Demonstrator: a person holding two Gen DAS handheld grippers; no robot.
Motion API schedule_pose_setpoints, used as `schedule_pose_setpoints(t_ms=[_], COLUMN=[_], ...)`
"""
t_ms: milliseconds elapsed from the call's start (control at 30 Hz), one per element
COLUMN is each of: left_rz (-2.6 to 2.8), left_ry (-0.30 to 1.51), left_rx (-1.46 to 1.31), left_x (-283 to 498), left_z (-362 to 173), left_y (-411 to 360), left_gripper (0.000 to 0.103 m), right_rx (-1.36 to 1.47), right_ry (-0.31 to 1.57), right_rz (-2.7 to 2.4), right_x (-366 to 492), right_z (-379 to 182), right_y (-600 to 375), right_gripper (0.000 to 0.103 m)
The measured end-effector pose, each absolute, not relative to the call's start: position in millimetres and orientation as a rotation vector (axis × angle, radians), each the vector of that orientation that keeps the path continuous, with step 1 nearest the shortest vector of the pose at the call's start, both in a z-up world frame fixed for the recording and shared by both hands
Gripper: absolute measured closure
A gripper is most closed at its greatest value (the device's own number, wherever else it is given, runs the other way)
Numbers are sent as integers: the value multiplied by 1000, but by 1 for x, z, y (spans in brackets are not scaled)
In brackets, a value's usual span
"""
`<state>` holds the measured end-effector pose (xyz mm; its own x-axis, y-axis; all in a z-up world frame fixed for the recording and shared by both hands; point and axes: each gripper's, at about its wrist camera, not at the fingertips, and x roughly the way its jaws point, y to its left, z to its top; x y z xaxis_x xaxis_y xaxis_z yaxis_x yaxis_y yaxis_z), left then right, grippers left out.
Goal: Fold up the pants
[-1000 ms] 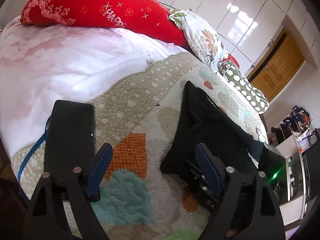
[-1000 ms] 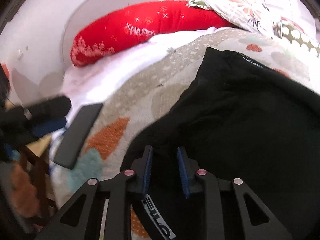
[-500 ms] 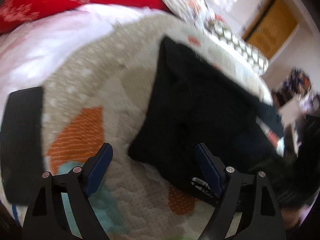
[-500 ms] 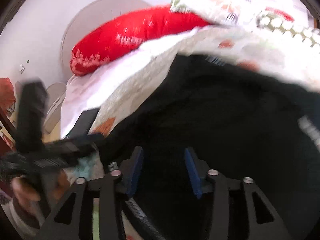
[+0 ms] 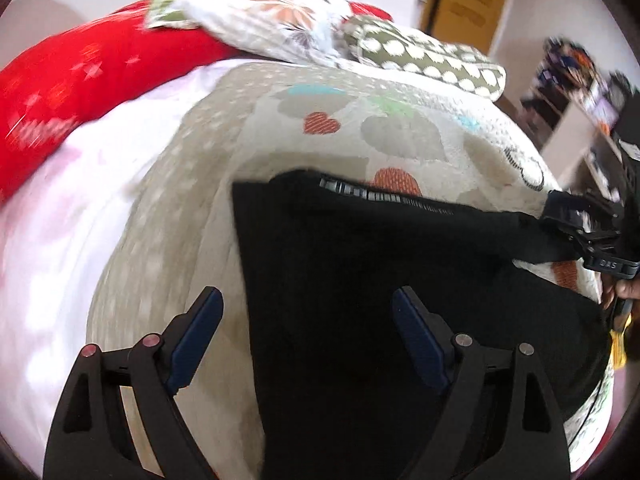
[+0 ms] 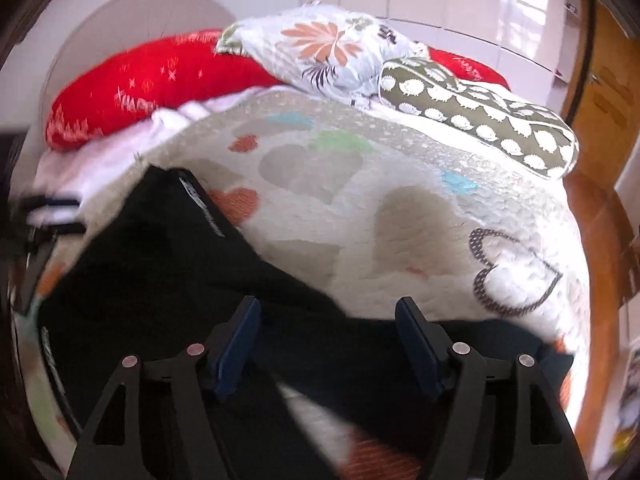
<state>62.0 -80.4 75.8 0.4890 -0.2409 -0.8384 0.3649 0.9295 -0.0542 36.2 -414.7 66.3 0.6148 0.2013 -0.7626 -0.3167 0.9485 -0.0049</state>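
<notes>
Black pants (image 5: 380, 280) lie spread on a heart-patterned quilt (image 5: 400, 136) on the bed, with a striped waistband label along their far edge. My left gripper (image 5: 306, 320) is open above the pants' left edge, its right finger over the cloth. My right gripper (image 6: 328, 332) is open and empty, just above a black pant leg (image 6: 160, 264) that runs left to right. In the left wrist view the right gripper (image 5: 592, 232) shows at the far right, by the pants' end.
A long red pillow (image 6: 152, 76), a floral pillow (image 6: 320, 48) and a green dotted pillow (image 6: 480, 116) line the head of the bed. A white-pink blanket (image 5: 60, 240) lies left of the quilt. A wooden door (image 5: 468, 4) and cluttered shelves (image 5: 568, 76) stand at the right.
My right gripper has opened, let go of the pants and swung right. My left gripper, open throughout, moved right over the pants. The black phone has left both views.
</notes>
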Motion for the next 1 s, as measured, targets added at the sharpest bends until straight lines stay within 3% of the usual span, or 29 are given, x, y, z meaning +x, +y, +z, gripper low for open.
schedule_pose_setpoints(t_ms=[267, 400, 433, 500, 567, 600, 633, 667, 733, 767, 1000], left_rz=[-486, -508, -511, -513, -514, -518, -546, -559, -542, -529, -581], left_ry=[1079, 1095, 1100, 1097, 1089, 1092, 1091, 1080, 1032, 1027, 959], left_rx=[341, 444, 471, 479, 455, 434, 404, 401, 426, 419, 266], left_x=[152, 170, 172, 175, 176, 175, 172, 169, 155, 151, 75], left_z=[49, 27, 20, 16, 14, 15, 16, 19, 30, 34, 80], left_y=[-108, -125, -130, -133, -132, -130, -127, -126, -125, -123, -90], left_gripper=[16, 16, 15, 14, 15, 22, 38, 49, 84, 93, 96], right_rx=[-245, -263, -260, -257, -238, -244, -259, -279, -294, -289, -254], right_ry=[945, 993, 1011, 1030, 1016, 1007, 996, 976, 938, 920, 774], right_rz=[370, 404, 409, 425, 463, 459, 451, 444, 425, 416, 394], right_x=[60, 72, 73, 73, 66, 61, 56, 48, 36, 29, -77], right_z=[44, 36, 34, 30, 30, 31, 32, 36, 45, 50, 82], right_y=[-446, -444, -442, -439, -433, -430, -427, -424, -422, -422, -427], right_gripper=[22, 22, 24, 39, 71, 76, 86, 88, 90, 91, 92])
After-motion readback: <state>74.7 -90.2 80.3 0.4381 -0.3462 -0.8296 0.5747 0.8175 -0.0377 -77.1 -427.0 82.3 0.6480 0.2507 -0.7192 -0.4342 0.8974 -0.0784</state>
